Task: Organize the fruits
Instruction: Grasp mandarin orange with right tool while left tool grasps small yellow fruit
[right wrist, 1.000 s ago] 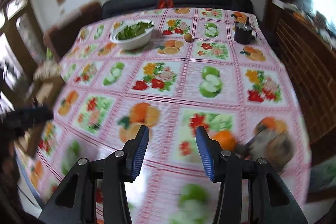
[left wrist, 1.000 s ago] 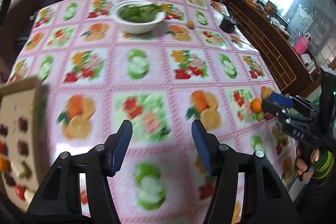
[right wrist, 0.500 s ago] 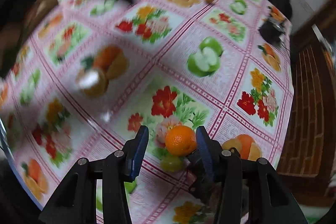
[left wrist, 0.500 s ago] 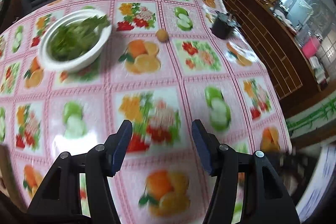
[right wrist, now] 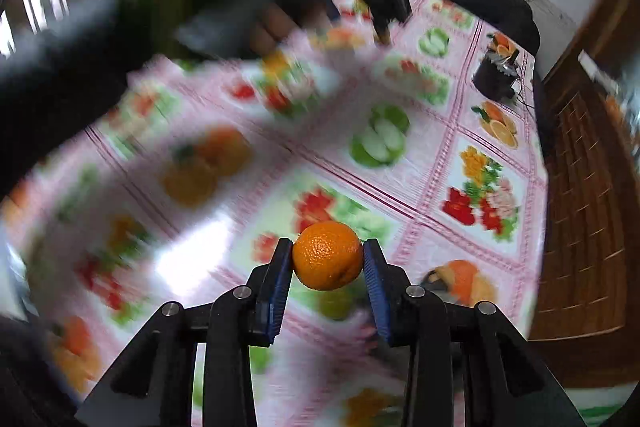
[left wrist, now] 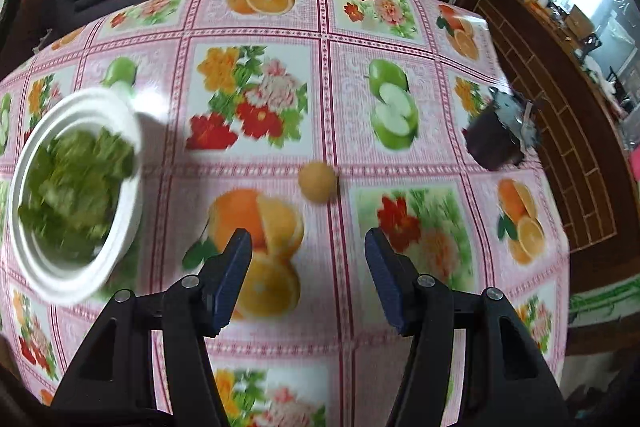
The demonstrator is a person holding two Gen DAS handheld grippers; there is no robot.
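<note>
Left wrist: my left gripper gapes empty above the glossy fruit-print tablecloth; a small round tan fruit lies beyond, white bowl of greens left. Right wrist: my right gripper is closing on a dimpled orange, pads touching it; dark pot far right.

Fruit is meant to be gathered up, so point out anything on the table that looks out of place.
One small tan round fruit lies loose on the bare tablecloth, apart from the white bowl of greens. The right gripper is closing on an orange. Nothing looks spilled or damaged.
</note>
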